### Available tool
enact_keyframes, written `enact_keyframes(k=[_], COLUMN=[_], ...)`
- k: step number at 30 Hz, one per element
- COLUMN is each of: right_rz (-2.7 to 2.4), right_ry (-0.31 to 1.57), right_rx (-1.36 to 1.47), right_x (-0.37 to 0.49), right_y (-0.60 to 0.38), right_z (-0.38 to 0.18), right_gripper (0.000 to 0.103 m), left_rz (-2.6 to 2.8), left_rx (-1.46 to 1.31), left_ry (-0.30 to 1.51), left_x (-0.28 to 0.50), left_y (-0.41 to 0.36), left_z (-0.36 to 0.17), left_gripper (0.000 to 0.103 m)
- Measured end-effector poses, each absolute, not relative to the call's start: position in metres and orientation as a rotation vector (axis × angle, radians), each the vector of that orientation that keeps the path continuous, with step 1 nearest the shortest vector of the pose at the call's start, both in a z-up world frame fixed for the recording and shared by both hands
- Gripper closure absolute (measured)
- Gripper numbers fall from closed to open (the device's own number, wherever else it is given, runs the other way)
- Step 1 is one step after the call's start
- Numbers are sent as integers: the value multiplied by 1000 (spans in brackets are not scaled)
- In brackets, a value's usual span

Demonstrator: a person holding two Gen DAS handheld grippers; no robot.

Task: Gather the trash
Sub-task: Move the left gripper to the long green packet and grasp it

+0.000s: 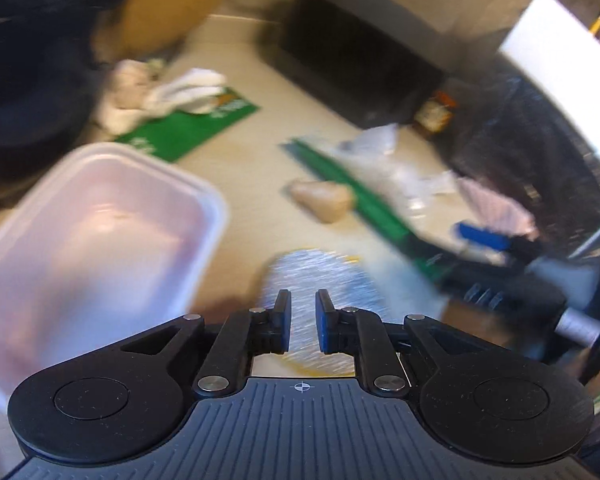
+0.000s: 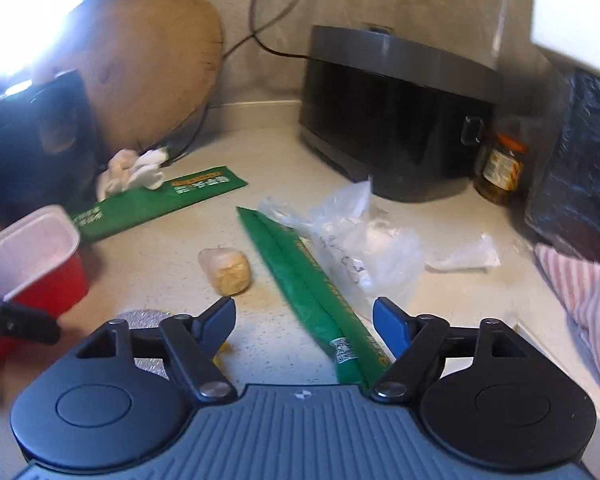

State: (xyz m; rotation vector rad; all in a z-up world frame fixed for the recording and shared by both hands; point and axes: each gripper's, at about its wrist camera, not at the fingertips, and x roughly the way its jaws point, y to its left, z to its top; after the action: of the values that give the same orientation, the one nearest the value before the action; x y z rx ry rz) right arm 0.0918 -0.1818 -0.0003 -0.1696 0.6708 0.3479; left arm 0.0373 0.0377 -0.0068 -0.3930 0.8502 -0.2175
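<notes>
Trash lies scattered on a beige counter. My left gripper [image 1: 303, 300] hovers over a crinkled silver foil piece [image 1: 312, 276], its blue pads a narrow gap apart with nothing between them. A translucent tub [image 1: 216, 200] with a red base [image 2: 60, 280] stands just to its left. My right gripper [image 2: 304, 308] is wide open above the near end of a long green wrapper [image 2: 300, 276]. A tan wrapped lump [image 2: 228, 272] lies left of that wrapper, and a crumpled clear plastic bag [image 2: 360, 240] lies to its right. Farther back are a second green wrapper [image 2: 152, 200] and crumpled white tissue [image 2: 136, 172].
A black appliance [image 2: 396, 120] fills the back corner, with a jar [image 2: 500, 172] beside it. A round wooden board [image 2: 140, 68] leans on the wall at the left. A striped pink cloth [image 2: 580, 292] and a dark bundle [image 2: 580, 160] sit at the right.
</notes>
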Motion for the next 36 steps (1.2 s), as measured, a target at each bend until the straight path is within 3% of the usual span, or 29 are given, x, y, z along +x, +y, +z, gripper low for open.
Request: enact_keyframes(k=[5, 7, 10, 21, 23, 24, 31, 36], right_rz=[426, 480, 540, 467, 379, 337, 398, 562], right_ry=[681, 718, 748, 614, 574, 578, 809, 801], right_rx=[-181, -168, -210, -248, -260, -268, 32, 106], right_x=[81, 78, 69, 64, 73, 81, 113, 86], right_y=[-177, -176, -168, -179, -189, -193, -233, -231], right_z=[-10, -17, -28, -9, -5, -7, -27, -21], right_gripper=[28, 48, 57, 57, 49, 43, 43, 43], left_rz=[-159, -108, -71, -70, -95, -111, -230, -254], left_rx=[-275, -235, -258, -310, -329, -345, -460, -458], left_ry=[889, 905, 923, 890, 867, 865, 871, 881], left_x=[49, 51, 54, 59, 60, 62, 79, 111], left_y=[15, 15, 22, 24, 21, 18, 3, -18], left_z=[-17, -23, -29, -22, -14, -12, -1, -1], left_gripper=[88, 88, 88, 85, 85, 85, 85, 85])
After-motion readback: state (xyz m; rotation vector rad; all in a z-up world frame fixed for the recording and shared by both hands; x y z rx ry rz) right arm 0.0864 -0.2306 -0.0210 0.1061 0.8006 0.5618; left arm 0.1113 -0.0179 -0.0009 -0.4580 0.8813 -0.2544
